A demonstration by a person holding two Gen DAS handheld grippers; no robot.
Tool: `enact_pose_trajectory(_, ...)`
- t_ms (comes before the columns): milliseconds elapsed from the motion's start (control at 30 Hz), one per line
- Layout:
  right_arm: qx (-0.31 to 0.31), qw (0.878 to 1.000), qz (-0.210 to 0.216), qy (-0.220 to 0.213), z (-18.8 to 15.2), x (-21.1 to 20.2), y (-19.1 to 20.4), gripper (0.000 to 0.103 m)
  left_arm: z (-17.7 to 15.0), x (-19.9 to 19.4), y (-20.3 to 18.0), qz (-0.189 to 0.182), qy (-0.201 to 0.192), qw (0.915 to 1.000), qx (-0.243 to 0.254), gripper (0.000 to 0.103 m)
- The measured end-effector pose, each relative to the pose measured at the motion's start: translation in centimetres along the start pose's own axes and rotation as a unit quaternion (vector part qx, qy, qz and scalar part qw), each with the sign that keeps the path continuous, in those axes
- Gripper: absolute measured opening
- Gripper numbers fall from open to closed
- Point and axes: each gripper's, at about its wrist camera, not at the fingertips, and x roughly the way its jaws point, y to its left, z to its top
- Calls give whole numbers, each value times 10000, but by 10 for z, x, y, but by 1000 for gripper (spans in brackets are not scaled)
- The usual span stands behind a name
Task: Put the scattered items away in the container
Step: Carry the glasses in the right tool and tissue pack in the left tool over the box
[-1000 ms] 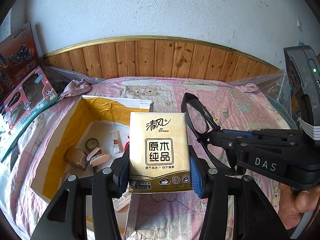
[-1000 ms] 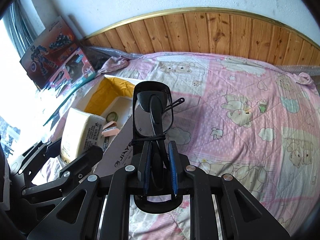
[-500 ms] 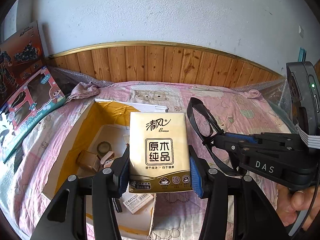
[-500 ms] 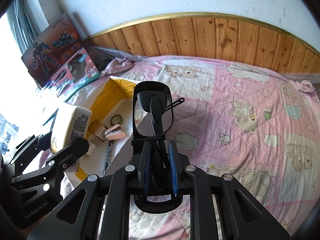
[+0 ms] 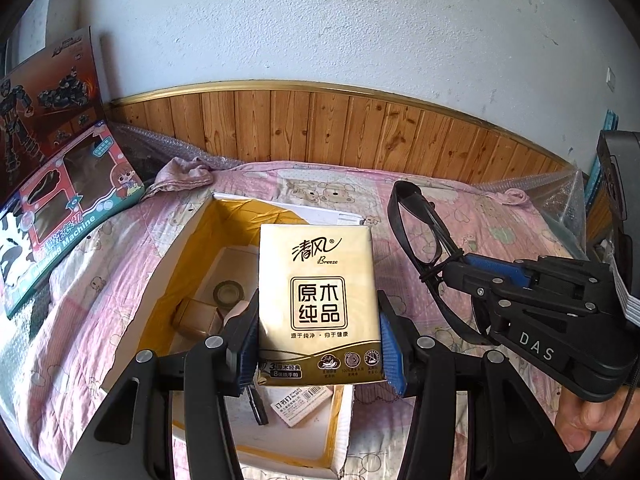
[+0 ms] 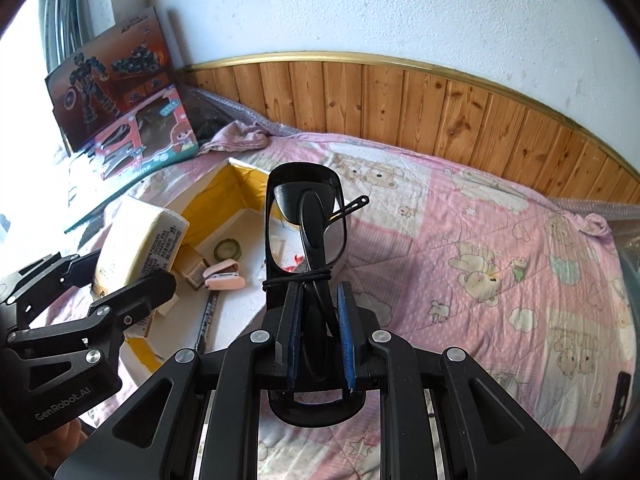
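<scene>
Over a pink quilted bedspread (image 6: 460, 248) printed with teddy bears, we hold two black grippers above one open white cardboard box with a yellow lining (image 5: 188, 248), which lies toward the bedspread's left edge.

Our left gripper (image 5: 318, 344) has its blue-padded jaws spread wide and pressed against both sides of one upright cream-and-gold pack of paper tissues (image 5: 318, 304), held above the box. Its face reads "Breeze" beneath brushed Chinese characters.

Our right gripper (image 6: 320, 336), marked "DAS" on its side, has its jaws set narrowly, pinching one pair of folded black-framed glasses (image 6: 306, 224) bound with a thin black elastic band. They hang in the air just right of the box.

Inside the box we count one roll of tape (image 6: 227, 249), one small brown carton (image 5: 196, 316), one pink stapler (image 6: 224, 276), one black pen (image 6: 206, 322) and one small labelled staple box (image 5: 302, 404).

Two toy boxes (image 5: 60, 184) lean against the wall at the bedspread's far left corner; one reads "Machine".
</scene>
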Motion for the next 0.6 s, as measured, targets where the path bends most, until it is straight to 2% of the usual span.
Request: enact_pose_trajectory(600,-276,9991,-331,-62,7,15,29,18,-7,14,30,78,269,9995,-165,52)
